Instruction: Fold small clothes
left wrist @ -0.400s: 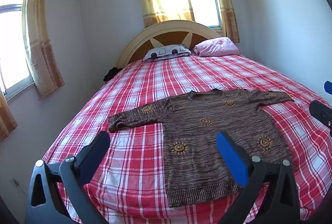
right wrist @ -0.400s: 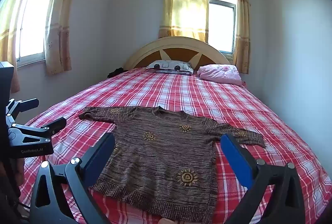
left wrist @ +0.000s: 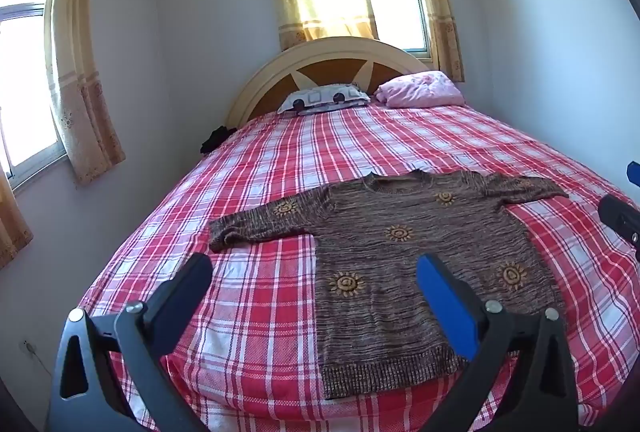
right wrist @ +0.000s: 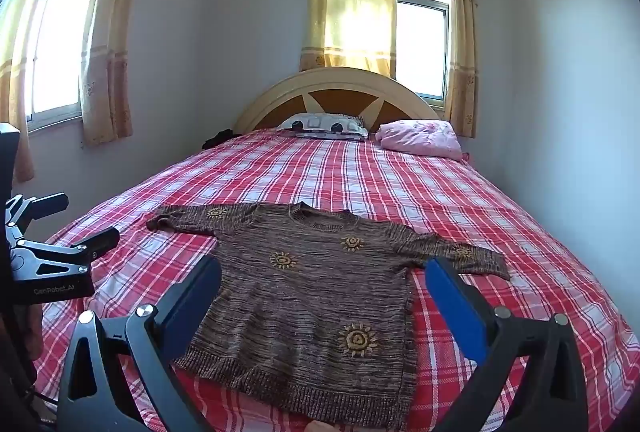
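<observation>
Bed (left wrist: 360,151) with red plaid sheet fills both views; brown knit sweater (left wrist: 400,252) lies flat near the foot end, sleeves out, collar toward the headboard (right wrist: 336,87); two pillows (right wrist: 416,137) at the headboard; left tool (left wrist: 316,296) and right tool (right wrist: 324,296) both spread wide above the hem, nothing gripped.

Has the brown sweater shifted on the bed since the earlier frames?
No. The brown sweater lies spread flat on the same checks of the red plaid bedspread, both sleeves out, in both wrist views.
</observation>
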Demonstrator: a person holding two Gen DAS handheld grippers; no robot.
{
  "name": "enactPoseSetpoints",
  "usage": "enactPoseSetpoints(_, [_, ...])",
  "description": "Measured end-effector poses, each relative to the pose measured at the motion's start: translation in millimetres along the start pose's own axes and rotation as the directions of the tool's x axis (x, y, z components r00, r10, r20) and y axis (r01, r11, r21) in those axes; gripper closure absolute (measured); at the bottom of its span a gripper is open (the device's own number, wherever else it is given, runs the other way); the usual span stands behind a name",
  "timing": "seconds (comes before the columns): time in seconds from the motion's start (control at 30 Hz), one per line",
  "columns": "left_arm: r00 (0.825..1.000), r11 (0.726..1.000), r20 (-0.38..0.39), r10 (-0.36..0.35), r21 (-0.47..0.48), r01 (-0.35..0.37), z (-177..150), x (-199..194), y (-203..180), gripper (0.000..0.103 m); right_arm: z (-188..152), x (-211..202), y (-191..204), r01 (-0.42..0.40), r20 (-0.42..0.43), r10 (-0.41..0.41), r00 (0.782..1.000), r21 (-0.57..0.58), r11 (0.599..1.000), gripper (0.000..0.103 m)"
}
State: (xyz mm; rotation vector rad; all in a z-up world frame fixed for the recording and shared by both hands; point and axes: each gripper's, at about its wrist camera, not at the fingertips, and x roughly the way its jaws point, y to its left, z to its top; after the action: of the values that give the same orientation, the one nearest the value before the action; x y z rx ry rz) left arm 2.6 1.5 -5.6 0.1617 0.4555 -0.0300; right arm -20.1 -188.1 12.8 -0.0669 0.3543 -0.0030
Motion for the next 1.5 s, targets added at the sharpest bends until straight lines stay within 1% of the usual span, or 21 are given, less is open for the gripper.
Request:
enactPoseSetpoints(0.03, [1.000, 1.000, 0.003, 0.002, -0.003, -0.002, 0.0, -0.2, 0.1, 0.000, -6.8, 3.9, -2.1, 0.005, 0.001, -0.005, 1.000, 0.000, 1.000, 0.001])
enactPoseSetpoints(0.23, [1.000, 1.000, 0.006, 0.004, -0.018, -0.004, 1.3, -0.3, 4.0, 0.000, -14.1, 9.3, -3.5, 0.000, -0.009, 0.000, 1.000, -0.001, 1.000, 0.001])
enactPoseSetpoints(0.27, [1.000, 1.000, 0.006, 0.004, -0.020, -0.004, 1.3, -0.3, 4.3, 0.000, -10.3, 13.5, 2.9, 0.015, -0.018, -0.015, 1.000, 0.005, 1.000, 0.001])
enactPoseSetpoints(0.33, [1.000, 1.000, 0.007, 0.003, -0.021, -0.003, 1.7, -0.4, 4.1, 0.000, -10.7, 13.2, 4.1, 0.017, -0.018, -0.017, 1.000, 0.001, 1.000, 0.001])
enactPoseSetpoints(0.57, [1.000, 0.999, 0.012, 0.002, -0.035, -0.001, 5.1, -1.1, 9.3, 0.000, -15.6, 13.8, 4.5, 0.016, -0.021, -0.016, 1.000, -0.001, 1.000, 0.001])
enactPoseSetpoints(0.67, [1.000, 0.999, 0.013, 0.001, -0.036, 0.000, 4.9, -1.1, 10.5, 0.000, -10.2, 14.1, 4.5, 0.017, -0.026, -0.017, 1.000, 0.002, 1.000, 0.001])
enactPoseSetpoints(1.5, [1.000, 0.999, 0.011, 0.001, -0.045, -0.001, 3.2, 3.3, 10.7, 0.000, -14.0, 15.7, 6.1, 0.004, -0.036, -0.004, 0.999, -0.001, 1.000, 0.001])
